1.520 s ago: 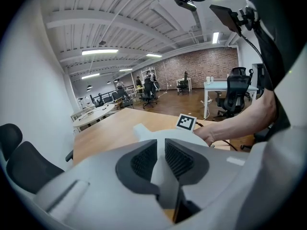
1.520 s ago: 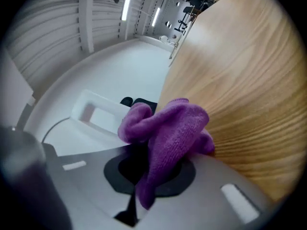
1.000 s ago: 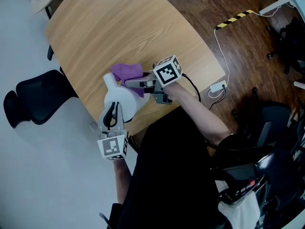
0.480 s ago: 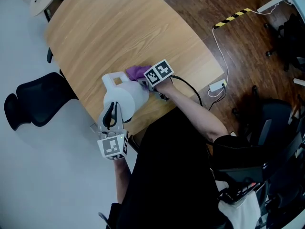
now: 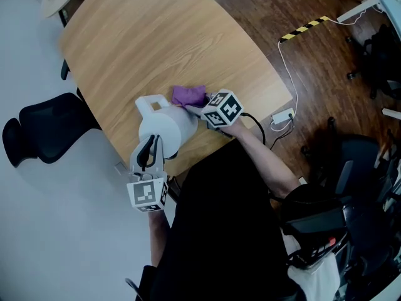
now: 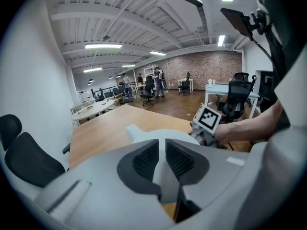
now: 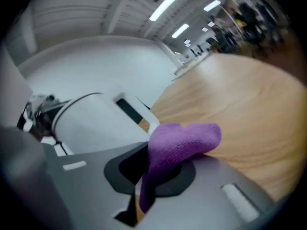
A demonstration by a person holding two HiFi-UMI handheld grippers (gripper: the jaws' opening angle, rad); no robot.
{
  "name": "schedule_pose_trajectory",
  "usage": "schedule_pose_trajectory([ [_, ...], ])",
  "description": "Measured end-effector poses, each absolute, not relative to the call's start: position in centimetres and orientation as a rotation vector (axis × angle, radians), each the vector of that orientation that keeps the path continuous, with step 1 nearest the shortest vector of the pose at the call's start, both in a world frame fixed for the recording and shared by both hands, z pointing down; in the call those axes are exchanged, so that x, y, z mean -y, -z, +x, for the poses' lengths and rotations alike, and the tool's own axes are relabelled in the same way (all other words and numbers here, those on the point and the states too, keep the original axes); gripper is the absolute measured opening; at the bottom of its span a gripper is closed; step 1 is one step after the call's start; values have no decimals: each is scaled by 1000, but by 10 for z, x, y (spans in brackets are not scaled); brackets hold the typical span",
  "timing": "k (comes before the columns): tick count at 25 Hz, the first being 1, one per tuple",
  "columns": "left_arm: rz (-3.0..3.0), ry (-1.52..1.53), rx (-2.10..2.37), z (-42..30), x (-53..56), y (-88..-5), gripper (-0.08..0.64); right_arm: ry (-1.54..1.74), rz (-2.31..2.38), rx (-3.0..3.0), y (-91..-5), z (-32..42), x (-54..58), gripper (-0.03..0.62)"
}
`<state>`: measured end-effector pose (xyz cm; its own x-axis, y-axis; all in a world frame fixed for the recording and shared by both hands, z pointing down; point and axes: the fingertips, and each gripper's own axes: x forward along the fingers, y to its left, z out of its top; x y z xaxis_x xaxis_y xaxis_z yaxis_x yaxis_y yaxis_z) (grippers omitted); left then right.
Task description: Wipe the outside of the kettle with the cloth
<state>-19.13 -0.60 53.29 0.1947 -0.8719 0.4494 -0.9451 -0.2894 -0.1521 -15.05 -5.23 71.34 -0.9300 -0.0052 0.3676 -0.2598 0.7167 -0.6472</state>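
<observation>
A white kettle (image 5: 164,127) stands near the front edge of the wooden table (image 5: 156,36). My left gripper (image 5: 149,144) is shut on the kettle's handle at the near side. In the left gripper view the ribbed pads (image 6: 146,159) clamp a white strip of that handle, though the jaws have just been opening slightly. My right gripper (image 5: 191,108) is shut on a purple cloth (image 5: 189,95) at the kettle's far right side. In the right gripper view the cloth (image 7: 180,143) bulges out of the jaws, beside the kettle's wall (image 7: 96,123).
A black chair (image 5: 37,127) stands left of the table. A cable and a power adapter (image 5: 282,115) lie on the wooden floor at the right, with yellow-black tape (image 5: 305,25) beyond. Dark office chairs (image 5: 351,187) stand at the lower right.
My right gripper has carried the cloth from over the kettle's top to the right and down its side, rolling as it went. The left gripper and kettle have stayed put.
</observation>
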Motion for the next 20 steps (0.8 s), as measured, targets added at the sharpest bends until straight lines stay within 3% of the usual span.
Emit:
schedule_pose_trajectory([
  [4,2354,-712,1758,-194,12,-529,137,-219,-94,2632,-672,-141,4,38],
  [5,2357,-732,1754,-195,12,-532,138,-186,-172,2633,-670,-143,-7,103],
  [9,2314,-831,1720,-198,6,-540,141,-531,-335,2793,-660,-143,-16,279],
  [13,2358,-766,1761,-195,10,-535,141,-1135,-322,2956,-637,-128,13,302],
  [15,2362,-766,1762,-194,10,-535,141,-1407,-215,2945,-642,-120,36,270],
  [17,2366,-762,1760,-195,9,-536,141,-1509,-30,2926,-647,-112,57,18],
  [20,2370,-764,1763,-197,8,-539,141,-1061,81,2953,-632,-111,54,18],
])
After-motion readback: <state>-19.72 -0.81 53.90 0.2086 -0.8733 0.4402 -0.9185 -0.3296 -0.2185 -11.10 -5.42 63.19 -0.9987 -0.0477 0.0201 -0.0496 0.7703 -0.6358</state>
